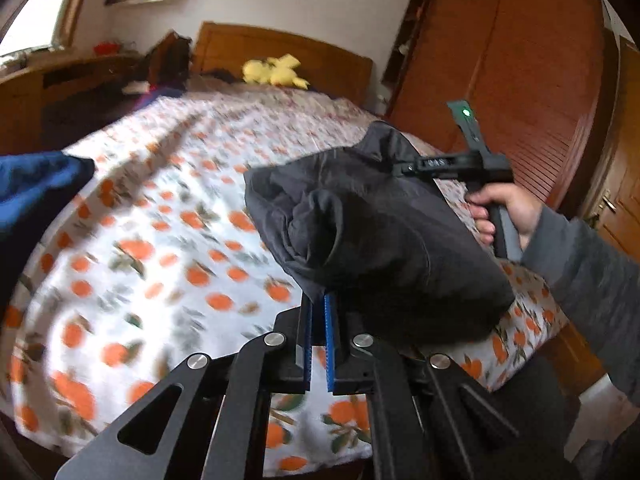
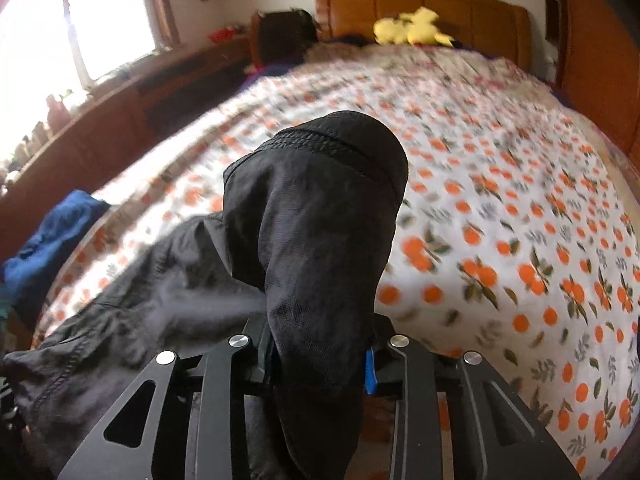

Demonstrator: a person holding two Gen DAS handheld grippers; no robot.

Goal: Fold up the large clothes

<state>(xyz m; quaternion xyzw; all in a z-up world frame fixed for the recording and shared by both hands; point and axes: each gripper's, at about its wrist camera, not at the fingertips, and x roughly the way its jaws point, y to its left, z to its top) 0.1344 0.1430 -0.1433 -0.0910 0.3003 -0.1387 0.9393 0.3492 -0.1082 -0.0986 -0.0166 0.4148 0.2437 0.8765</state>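
A dark grey garment is lifted in a bunch above the bed. My left gripper is shut, its blue pads nearly together, and it pinches a thin edge of the garment at the tips. My right gripper, held by a person's hand, bites into the far top of the bundle. In the right wrist view my right gripper is shut on a thick fold of the garment, which hides most of its fingers. The rest of the cloth trails down to the left.
The bed's orange-print sheet spreads ahead. A blue garment lies at the left edge of the bed. A yellow plush toy sits by the wooden headboard. A wooden wardrobe stands to the right, and a window to the left.
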